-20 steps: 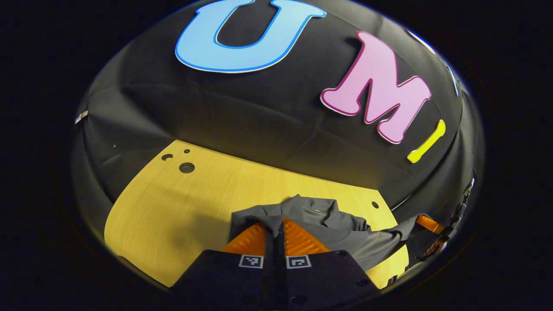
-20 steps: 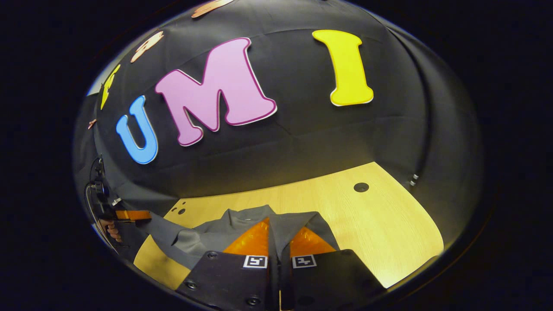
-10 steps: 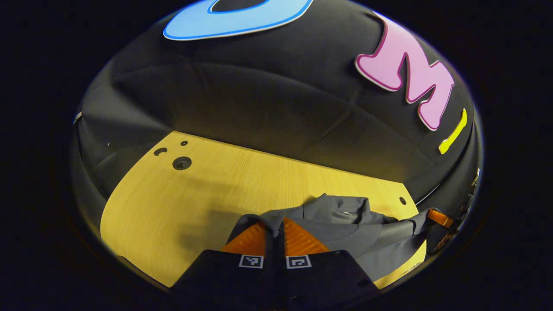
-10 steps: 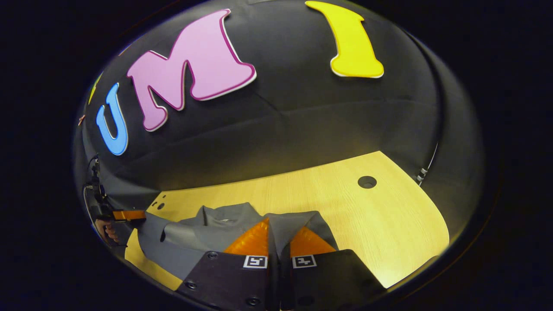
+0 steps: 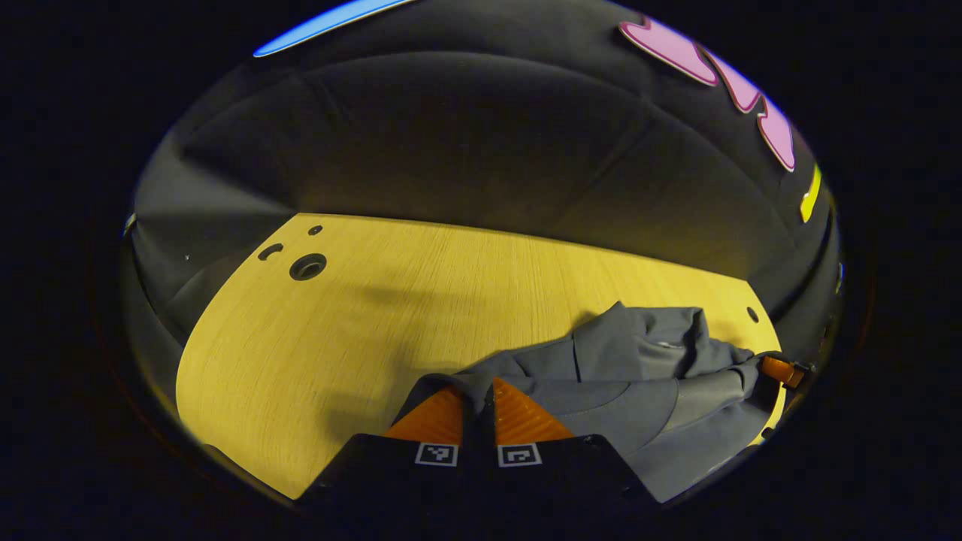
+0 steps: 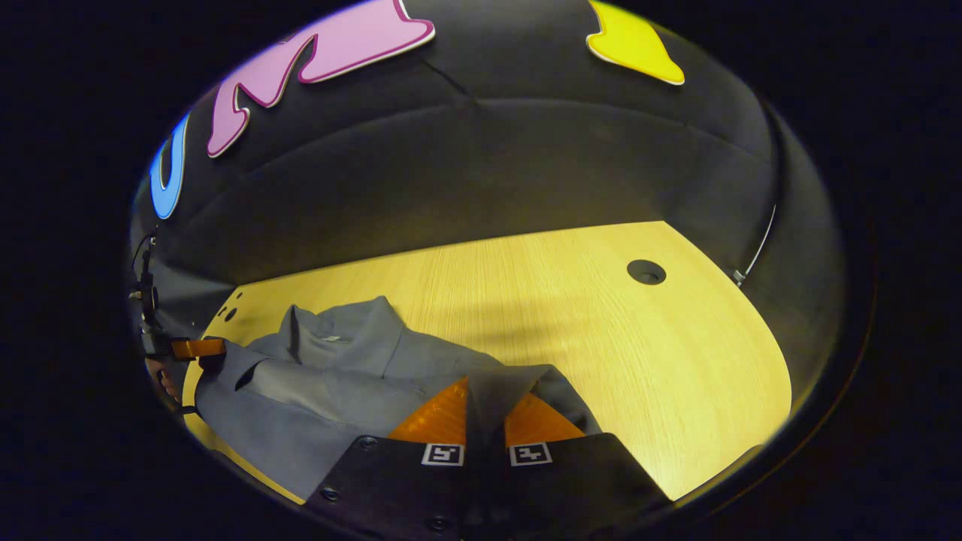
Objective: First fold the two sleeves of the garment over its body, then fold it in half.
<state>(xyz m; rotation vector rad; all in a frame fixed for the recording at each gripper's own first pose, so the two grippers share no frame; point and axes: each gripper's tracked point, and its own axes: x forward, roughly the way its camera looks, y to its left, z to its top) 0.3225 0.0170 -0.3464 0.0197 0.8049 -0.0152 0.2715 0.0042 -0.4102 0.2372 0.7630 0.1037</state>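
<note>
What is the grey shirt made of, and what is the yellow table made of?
The grey shirt looks like soft matte woven cloth: it drapes and creases. The table looks like pale wood or wood-look laminate, smooth, with fine straight grain lines; which one is unclear.

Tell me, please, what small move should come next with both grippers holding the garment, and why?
Probably lower both corners and release: each hand-held gripper, left and right, pinches the grey garment, whose held edge lies folded over its body near the table.

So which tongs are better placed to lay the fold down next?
Neither alone: the left tongs and the right tongs each pinch an edge of the grey garment above the table; probably they lower it together.
</note>
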